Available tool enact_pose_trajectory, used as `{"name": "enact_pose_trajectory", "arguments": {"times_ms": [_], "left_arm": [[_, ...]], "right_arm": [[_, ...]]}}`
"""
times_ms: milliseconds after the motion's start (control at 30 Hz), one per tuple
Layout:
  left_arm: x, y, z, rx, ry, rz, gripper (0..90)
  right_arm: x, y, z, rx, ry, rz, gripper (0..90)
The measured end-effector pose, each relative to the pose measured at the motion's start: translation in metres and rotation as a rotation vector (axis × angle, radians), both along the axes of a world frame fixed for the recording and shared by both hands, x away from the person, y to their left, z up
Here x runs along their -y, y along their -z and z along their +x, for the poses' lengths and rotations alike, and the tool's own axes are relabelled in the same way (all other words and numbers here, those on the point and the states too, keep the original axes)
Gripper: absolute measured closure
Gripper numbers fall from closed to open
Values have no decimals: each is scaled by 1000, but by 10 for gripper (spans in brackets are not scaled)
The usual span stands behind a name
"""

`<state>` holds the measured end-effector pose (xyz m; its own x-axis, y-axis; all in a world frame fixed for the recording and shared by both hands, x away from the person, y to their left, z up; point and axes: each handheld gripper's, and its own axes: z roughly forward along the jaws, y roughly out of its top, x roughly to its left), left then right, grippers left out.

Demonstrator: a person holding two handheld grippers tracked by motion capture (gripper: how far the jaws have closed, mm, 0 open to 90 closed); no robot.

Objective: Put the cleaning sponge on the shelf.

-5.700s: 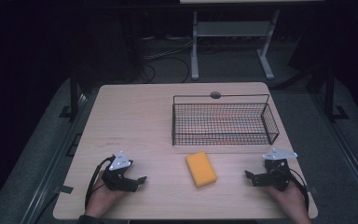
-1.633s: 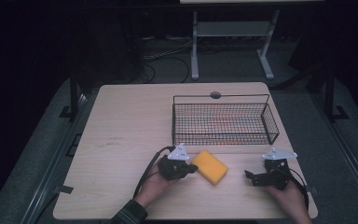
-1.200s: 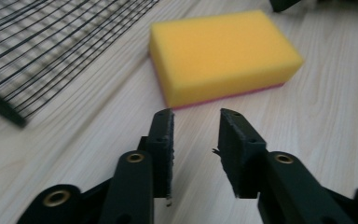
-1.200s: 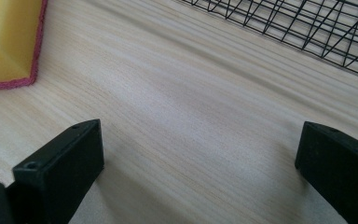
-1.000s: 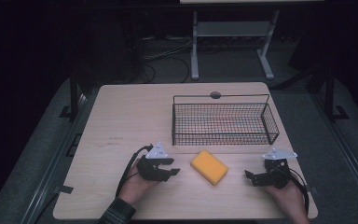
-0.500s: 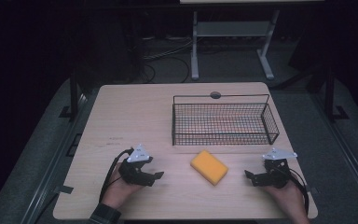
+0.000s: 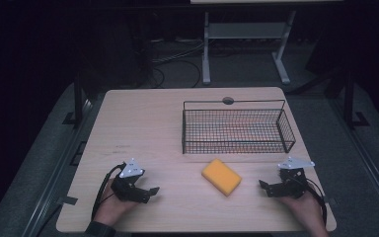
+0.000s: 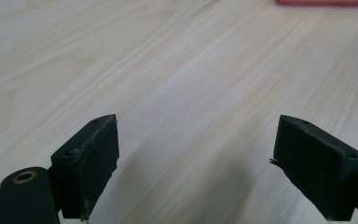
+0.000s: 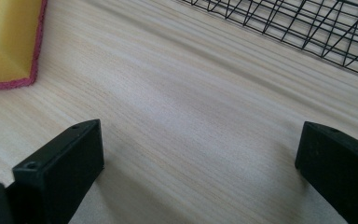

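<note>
A yellow sponge (image 7: 221, 176) with a reddish underside lies flat on the wooden table (image 7: 143, 123), just in front of the black wire basket (image 7: 237, 129). My left gripper (image 7: 150, 192) rests near the table's front left, well to the left of the sponge; its jaws have just been opening and stand wide apart with only bare wood between them (image 8: 196, 140). A strip of the sponge's reddish edge (image 8: 326, 2) lies far ahead of it. My right gripper (image 7: 262, 186) sits at the front right, open and empty (image 9: 200, 158), with the sponge (image 9: 7, 42) to its left and the basket (image 9: 307, 28) ahead.
The basket stands empty at the table's back right, next to a round cable hole (image 7: 228, 100). Beyond the table stands a white metal stand (image 7: 246, 34), with cables on the dark floor. Table edges lie close behind both hands.
My left gripper has let go of the sponge and drawn back leftward toward the front left of the table. The sponge lies turned from where it first lay. The right gripper has stayed put.
</note>
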<state>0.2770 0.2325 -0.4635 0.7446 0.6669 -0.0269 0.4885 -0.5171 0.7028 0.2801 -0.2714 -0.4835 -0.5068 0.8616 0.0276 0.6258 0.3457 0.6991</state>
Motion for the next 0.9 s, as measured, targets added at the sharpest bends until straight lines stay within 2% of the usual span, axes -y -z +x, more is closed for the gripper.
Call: {"name": "enact_pose_trajectory", "arguments": {"times_ms": [133,167,267,333,467,900], "left_arm": [[-1,4,1,-12,0,21,131],[0,6,1,-7,1,38,131],[0,7,1,3,3,40,131],[-2,8,0,16,9,32,131],[-4,12,-1,42,8,2,128],[-3,12,-1,41,2,2,129]], "right_arm": [[0,-1,1,-13,-2,-7,4],[-1,-3,1,-24,-5,-16,7],[-1,-6,2,-57,-9,-15,8],[-2,-8,2,-76,-10,0,9],[-3,-15,2,-87,-25,-2,10],[-15,-35,6,-125,-82,-13,10]]}}
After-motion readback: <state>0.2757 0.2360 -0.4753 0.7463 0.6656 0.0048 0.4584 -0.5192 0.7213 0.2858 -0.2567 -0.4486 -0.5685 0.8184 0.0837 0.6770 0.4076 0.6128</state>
